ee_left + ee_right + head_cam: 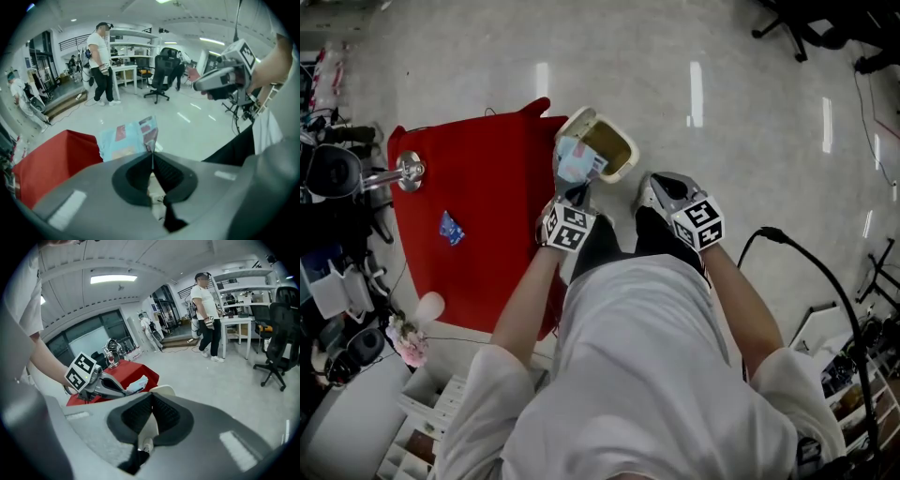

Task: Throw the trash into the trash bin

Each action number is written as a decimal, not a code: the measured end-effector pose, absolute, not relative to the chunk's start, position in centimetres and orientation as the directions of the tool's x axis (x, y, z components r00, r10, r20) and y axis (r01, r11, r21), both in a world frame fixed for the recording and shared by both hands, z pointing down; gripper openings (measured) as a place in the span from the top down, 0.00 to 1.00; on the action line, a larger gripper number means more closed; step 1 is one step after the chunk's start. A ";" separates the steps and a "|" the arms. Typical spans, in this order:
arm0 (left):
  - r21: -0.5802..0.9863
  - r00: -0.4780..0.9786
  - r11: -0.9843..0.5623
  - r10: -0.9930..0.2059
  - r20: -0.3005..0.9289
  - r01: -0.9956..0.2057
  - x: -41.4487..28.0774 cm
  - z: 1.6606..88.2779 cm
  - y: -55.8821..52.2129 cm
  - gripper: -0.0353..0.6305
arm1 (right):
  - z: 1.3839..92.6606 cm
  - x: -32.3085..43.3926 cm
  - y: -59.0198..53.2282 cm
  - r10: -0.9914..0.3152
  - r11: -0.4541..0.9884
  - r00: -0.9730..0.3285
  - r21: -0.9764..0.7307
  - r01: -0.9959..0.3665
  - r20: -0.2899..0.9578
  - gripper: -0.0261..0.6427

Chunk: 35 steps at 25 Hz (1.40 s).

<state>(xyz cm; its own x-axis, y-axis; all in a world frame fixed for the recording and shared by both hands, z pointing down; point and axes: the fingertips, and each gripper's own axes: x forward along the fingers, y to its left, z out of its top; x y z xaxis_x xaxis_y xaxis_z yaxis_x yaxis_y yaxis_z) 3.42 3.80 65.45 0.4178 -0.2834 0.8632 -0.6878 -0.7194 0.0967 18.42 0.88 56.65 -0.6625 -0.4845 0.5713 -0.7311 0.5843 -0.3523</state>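
Left gripper view | left claw (151, 154) clamped on crumpled pale-blue wrapper (125, 140) with red patches | right claw (151, 397) together, empty

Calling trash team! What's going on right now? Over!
Left gripper shut on light-blue crinkly wrapper, near the cream plastic bin. Right gripper shut, empty. Small blue wrapper lies on red table. Nothing blocking the bin.
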 end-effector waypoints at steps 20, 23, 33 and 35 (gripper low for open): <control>0.207 0.431 -0.704 -0.154 0.889 -0.679 6.3 83.9 1.6 0.94 | 71.1 18.6 -0.7 -0.396 0.520 -0.647 -0.421 -0.743 0.652 0.96; 0.230 0.435 -0.696 -0.130 0.891 -0.680 6.2 86.6 1.4 0.94 | 73.4 18.3 -1.0 -0.387 0.515 -0.648 -0.430 -0.742 0.656 0.96; 0.303 0.456 -0.621 -0.099 0.884 -0.723 5.4 91.7 0.5 0.88 | 78.2 16.4 -1.0 -0.357 0.510 -0.670 -0.464 -0.724 0.651 0.96; 0.309 0.456 -0.593 -0.110 0.883 -0.743 5.0 91.5 0.4 0.80 | 78.3 16.0 -0.7 -0.353 0.511 -0.673 -0.469 -0.721 0.650 0.96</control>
<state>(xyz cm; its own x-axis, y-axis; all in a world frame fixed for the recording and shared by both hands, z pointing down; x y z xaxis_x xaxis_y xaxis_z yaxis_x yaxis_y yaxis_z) 5.04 0.42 91.54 0.4555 -0.1103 0.8834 -0.7433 -0.5932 0.3092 16.02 -0.73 78.30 -0.6727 -0.3526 0.6505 -0.7208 0.5107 -0.4686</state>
